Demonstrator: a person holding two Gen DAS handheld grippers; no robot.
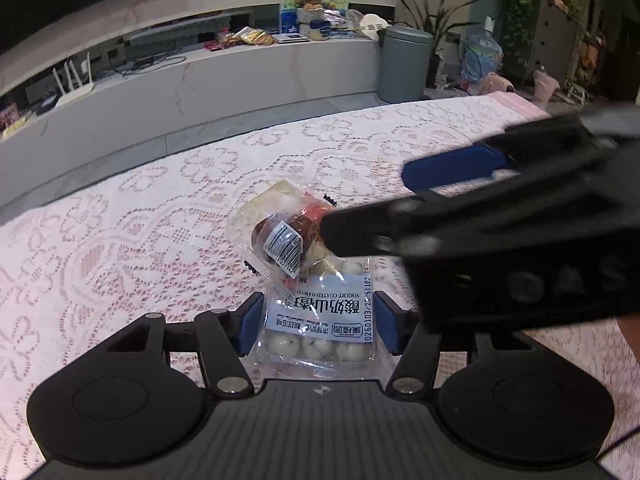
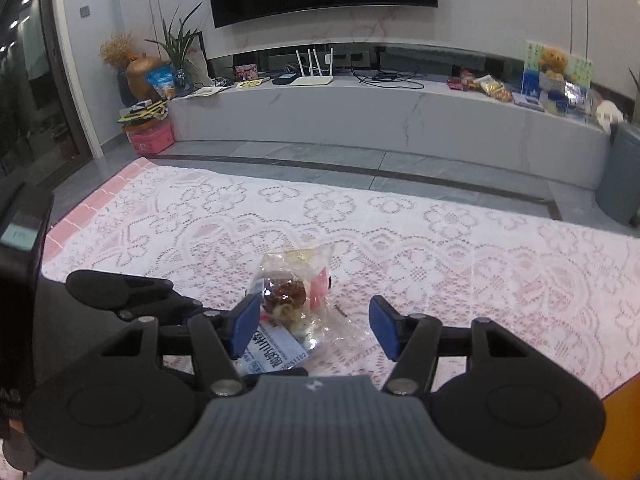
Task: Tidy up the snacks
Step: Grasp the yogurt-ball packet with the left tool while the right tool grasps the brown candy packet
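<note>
A clear packet of white yogurt-coated hawthorn balls with a white label lies on the lace tablecloth. My left gripper has its blue pads pressed against the packet's two sides. A smaller clear packet holding a brown snack rests on the hawthorn packet's far end. My right gripper reaches in from the right, its fingers on either side of that smaller packet. In the right wrist view the right gripper stands open. The brown snack packet sits near its left pad, and the hawthorn packet's label shows below.
The pink lace tablecloth covers the whole table, whose near right edge is close by. Beyond the table are a grey floor, a long TV stand with clutter, and a grey bin.
</note>
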